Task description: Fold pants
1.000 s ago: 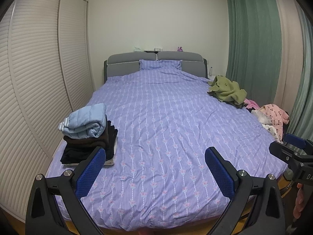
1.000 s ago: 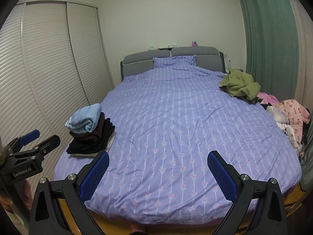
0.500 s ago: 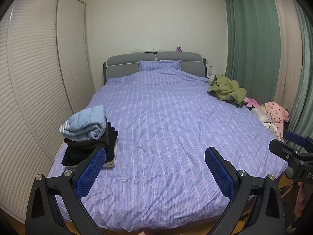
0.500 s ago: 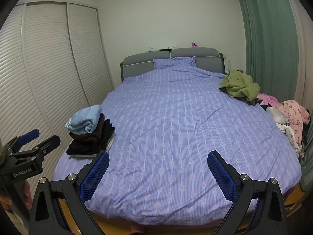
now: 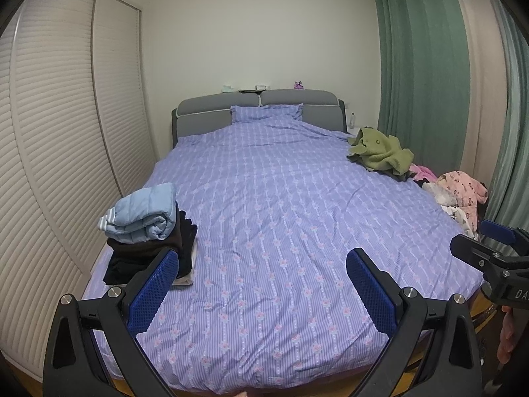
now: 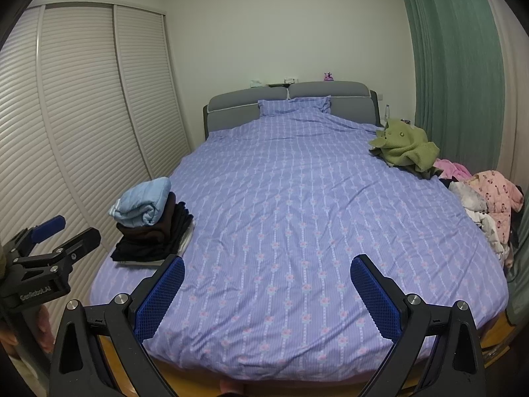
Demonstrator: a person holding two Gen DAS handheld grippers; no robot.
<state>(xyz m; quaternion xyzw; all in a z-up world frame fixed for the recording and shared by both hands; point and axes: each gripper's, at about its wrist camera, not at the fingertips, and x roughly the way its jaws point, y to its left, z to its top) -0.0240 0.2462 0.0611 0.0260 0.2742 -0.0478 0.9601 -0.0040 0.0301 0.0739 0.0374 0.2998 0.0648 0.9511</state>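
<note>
Both hand-held grippers are released and empty: left hand-held gripper (image 5: 263, 266) and right hand-held gripper (image 6: 267, 273) each show their blue-padded jaws spread wide, hovering over the foot of the bed with the lilac striped flower-print duvet (image 6: 297, 218).

Step in hand, as judged: fetching the next pair of pants; nothing is laid out on the duvet yet.

To do it well: keep the jaws spread until you are over the garment, pinch one layer at the waistband, not a bunch, and lift it clear of its neighbours before you drag it to the bare middle of the bed. Use both grippers, one at each waistband corner, so it lands flat.

Location of the task's thing: the unfolded heap of pink, white and dark clothes (image 6: 489, 201) lies on the bed's right edge, well apart from both grippers and nearer the right one. Which piece in it is pants, you cannot tell from here. A crumpled olive-green knitted garment (image 6: 406, 147) lies farther up the same edge. The folded stack of dark clothes topped with a light-blue quilted piece (image 5: 148, 228) sits at the left edge, near the left gripper's left jaw.
</note>
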